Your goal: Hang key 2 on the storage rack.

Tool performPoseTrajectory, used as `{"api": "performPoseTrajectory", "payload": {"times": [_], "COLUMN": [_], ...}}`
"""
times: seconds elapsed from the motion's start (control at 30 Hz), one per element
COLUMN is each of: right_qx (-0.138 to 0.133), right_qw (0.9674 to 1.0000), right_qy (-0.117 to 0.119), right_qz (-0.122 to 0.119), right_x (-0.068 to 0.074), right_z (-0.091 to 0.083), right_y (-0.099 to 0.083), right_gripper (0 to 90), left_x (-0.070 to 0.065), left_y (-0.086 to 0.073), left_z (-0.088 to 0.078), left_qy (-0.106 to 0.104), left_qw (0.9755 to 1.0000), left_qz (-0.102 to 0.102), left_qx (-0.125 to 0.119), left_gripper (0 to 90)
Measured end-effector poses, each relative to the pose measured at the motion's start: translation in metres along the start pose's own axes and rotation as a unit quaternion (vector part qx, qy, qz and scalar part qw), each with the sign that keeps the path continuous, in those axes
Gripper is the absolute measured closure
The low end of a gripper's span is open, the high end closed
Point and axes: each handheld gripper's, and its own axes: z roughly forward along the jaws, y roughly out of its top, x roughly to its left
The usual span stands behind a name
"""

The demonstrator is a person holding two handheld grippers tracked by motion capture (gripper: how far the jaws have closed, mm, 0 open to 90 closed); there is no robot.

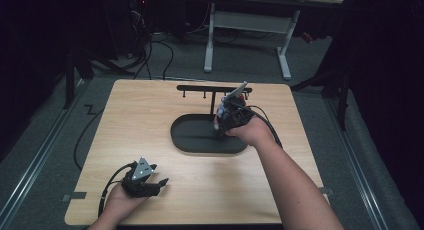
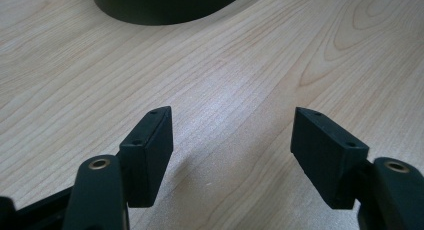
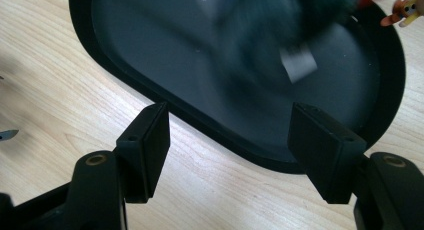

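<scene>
1. Looking down from the high view, a light wooden surface carries a black oval tray near its middle, slightly toward the far side. A black stand with a thin crossbar and small hooks rises from the far part of the tray.
2. Also in the high view, the right tongs sit over the right part of the tray, tips pointed down toward it, held by the right hand with the forearm reaching in from the near right. How wide these tongs stand cannot be told from here.
3. At the near left corner of the surface, the left tongs rest in the left hand, well apart from the tray and pointing right along the wood.
4. From the left gripper view, the left tongs stand wide apart with bare wood between them and nothing gripped. The tray's dark rim shows at the far top edge.
5. From the right gripper view, the right tongs stand apart with nothing between them, hanging over the tray's near rim. Blurred dark shapes and a pale patch show on the tray's shiny floor. A small orange and red item lies at the far right corner, too cropped to identify.
</scene>
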Motion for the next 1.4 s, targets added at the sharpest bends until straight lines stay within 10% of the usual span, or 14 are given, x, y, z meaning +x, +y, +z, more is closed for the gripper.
{"api": "performPoseTrajectory", "payload": {"times": [0.5,0.87,1.4], "right_qx": [-0.026,-0.080,-0.216], "right_qw": [0.9997,0.9967,0.9761], "right_qy": [-0.003,-0.008,0.022], "right_qz": [0.005,-0.012,-0.006], "right_x": [-0.011,-0.023,-0.041], "right_z": [0.001,0.007,0.034], "right_y": [-0.025,-0.083,-0.189], "right_gripper": [33.9,34.0,34.0], "left_x": [-0.001,-0.003,-0.008], "left_y": [0.001,0.001,0.001], "left_z": [0.001,0.003,0.005], "left_qy": [-0.002,-0.003,-0.004], "left_qw": [1.0000,1.0000,0.9999], "left_qz": [0.002,0.005,0.009], "left_qx": [0.002,0.006,0.010], "left_gripper": [33.6,33.6,33.6]}}
